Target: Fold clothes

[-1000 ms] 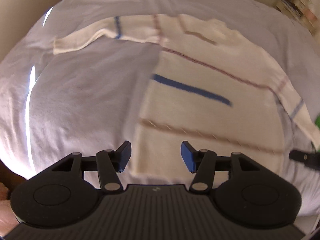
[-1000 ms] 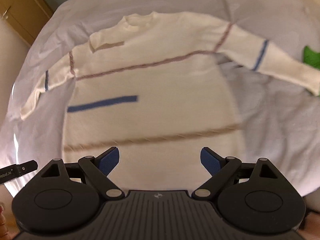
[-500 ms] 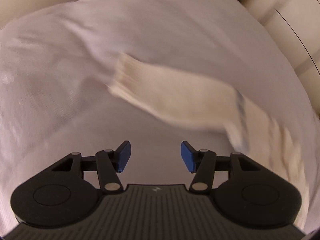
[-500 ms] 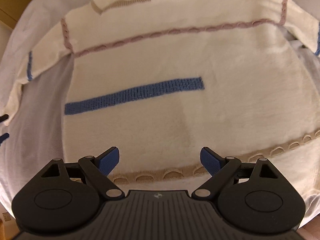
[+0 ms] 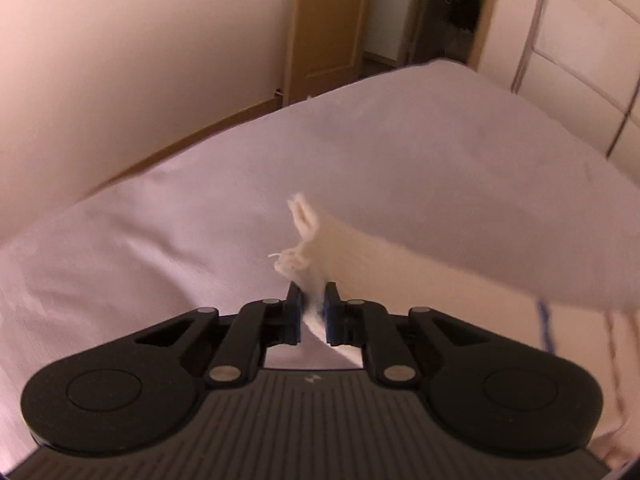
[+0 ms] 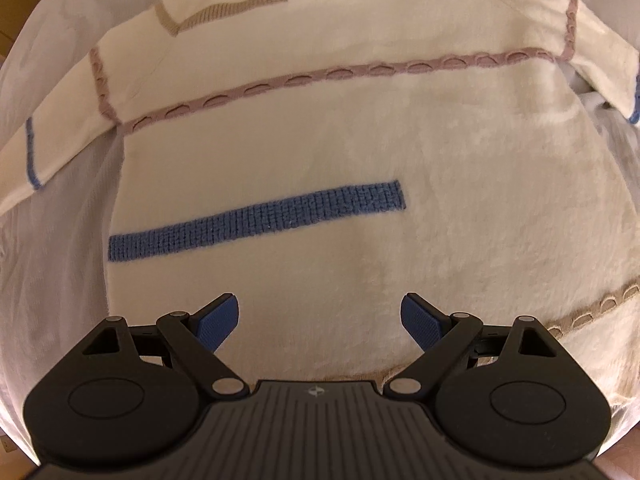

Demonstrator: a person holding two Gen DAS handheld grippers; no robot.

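Two hand-held grippers work a cream sweater [image 6: 320,128] spread flat across the bed [image 5: 160,240]. The left hand-held gripper [image 5: 313,312] is closing on the sleeve cuff [image 5: 320,248] near the bed's far edge; only a thin pinch is caught, so the knit may slip free when pulled. The right hand-held gripper [image 6: 320,320] hangs spread apart over the hem, holding nothing.

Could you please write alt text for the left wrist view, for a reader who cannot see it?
The left tongs are closing on the cuff of a cream knitted sweater sleeve, its frayed end sticking up past the blue pads. Beneath lies a pale lilac bedsheet; a wooden door stands beyond the bed.
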